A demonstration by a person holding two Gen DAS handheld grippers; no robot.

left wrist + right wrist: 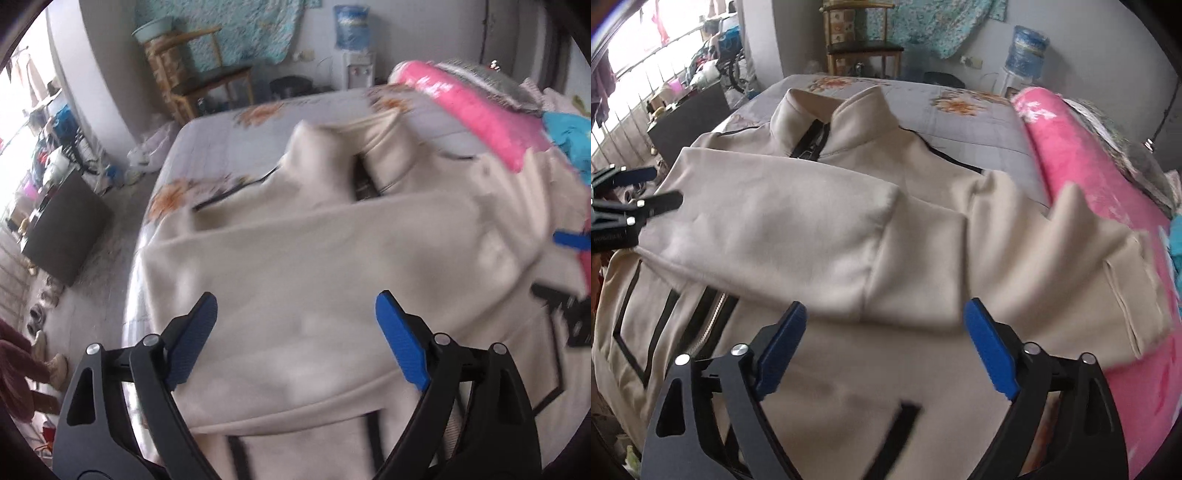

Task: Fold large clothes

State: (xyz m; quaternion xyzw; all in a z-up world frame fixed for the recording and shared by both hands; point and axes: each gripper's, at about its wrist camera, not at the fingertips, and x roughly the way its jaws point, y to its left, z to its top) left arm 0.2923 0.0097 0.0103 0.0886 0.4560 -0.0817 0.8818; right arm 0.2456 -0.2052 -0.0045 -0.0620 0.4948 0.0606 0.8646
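One jacket (820, 229), two spread grippers

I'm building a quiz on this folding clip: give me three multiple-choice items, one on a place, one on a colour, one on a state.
1. Where does the beige zip-up jacket lie?
A. on the floral bed sheet
B. on a chair
C. on the floor

2. What colour is the rolled blanket beside the jacket?
A. green
B. pink
C. black

3. How do the right gripper jaws stand?
A. shut on a sleeve
B. shut on nothing
C. open

Key: 1 A, the sheet shows all around the collar; 2 B, bright pink along the jacket's side; 3 C, the blue pads stand wide apart, holding nothing.
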